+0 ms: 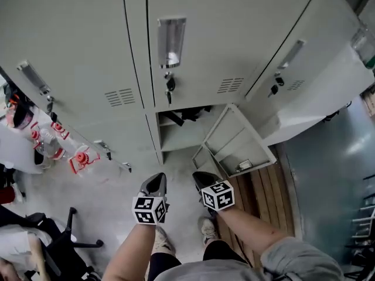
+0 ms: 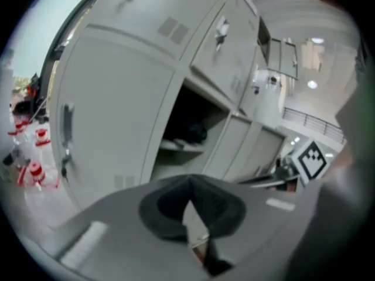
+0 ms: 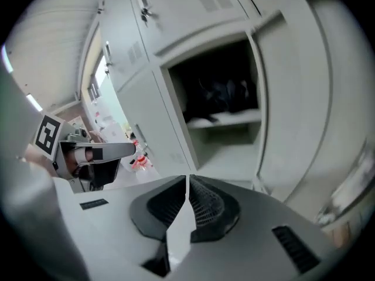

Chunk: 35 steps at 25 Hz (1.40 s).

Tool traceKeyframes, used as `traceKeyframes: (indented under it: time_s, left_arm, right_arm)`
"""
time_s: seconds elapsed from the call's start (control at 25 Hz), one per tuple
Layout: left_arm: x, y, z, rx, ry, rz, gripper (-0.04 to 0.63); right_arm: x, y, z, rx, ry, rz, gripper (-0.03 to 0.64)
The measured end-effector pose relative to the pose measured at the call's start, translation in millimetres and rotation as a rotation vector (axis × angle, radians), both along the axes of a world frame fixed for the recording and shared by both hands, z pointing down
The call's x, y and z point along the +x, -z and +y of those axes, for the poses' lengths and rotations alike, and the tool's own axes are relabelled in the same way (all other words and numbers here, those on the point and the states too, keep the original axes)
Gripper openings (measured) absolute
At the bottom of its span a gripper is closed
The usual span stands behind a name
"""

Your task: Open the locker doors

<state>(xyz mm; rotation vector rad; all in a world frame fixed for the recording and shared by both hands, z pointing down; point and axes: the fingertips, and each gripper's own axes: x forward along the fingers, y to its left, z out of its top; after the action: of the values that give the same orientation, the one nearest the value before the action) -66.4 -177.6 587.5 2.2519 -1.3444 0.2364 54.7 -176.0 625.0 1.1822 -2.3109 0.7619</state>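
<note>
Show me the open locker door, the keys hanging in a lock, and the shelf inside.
open locker door (image 1: 234,140), head view, on its inner panel.
keys (image 1: 170,85), head view, on the dangling bunch.
shelf (image 3: 225,119), right gripper view, on its front edge.

Pretty bright, even indoor light, some glare on the shiny floor, heavy fisheye warping, dark corners, soft foreground.

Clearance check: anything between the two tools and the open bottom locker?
No. In the head view only bare pale floor separates left tool and right tool from the open grey metal locker.
</note>
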Motion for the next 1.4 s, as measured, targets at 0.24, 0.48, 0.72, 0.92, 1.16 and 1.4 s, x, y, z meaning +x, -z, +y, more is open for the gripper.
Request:
traceKeyframes:
  time_s: [0.24, 0.48, 0.72, 0.92, 1.16, 1.4]
  left_arm:
    - [-2, 225, -6, 0.208, -0.042, -0.014, 0.003]
    - [-12, 398, 19, 0.386, -0.049, 0.014, 0.005]
    - [-9, 507, 57, 0.542, -0.050, 0.033, 0.005]
    - [1, 530, 80, 0.571, -0.046, 0.063, 0.005]
    - [9, 533, 92, 0.586, -0.047, 0.038, 0.005]
    - [5, 536, 99, 0.587, -0.034, 0.037, 0.005]
  right_arm:
    - [-10, 230, -19, 0.235, 0.060, -0.037, 0.023]
    - [-11, 391, 3, 0.393, 0.107, -0.070, 0.018]
    - [2, 500, 28, 0.540, 0.128, -0.136, 0.009]
    - [18, 533, 39, 0.573, 0.116, -0.202, 0.008]
    - [28, 540, 40, 0.593, 0.107, -0.218, 0.006]
    - [30, 539, 43, 0.593, 0.108, -0.216, 0.006]
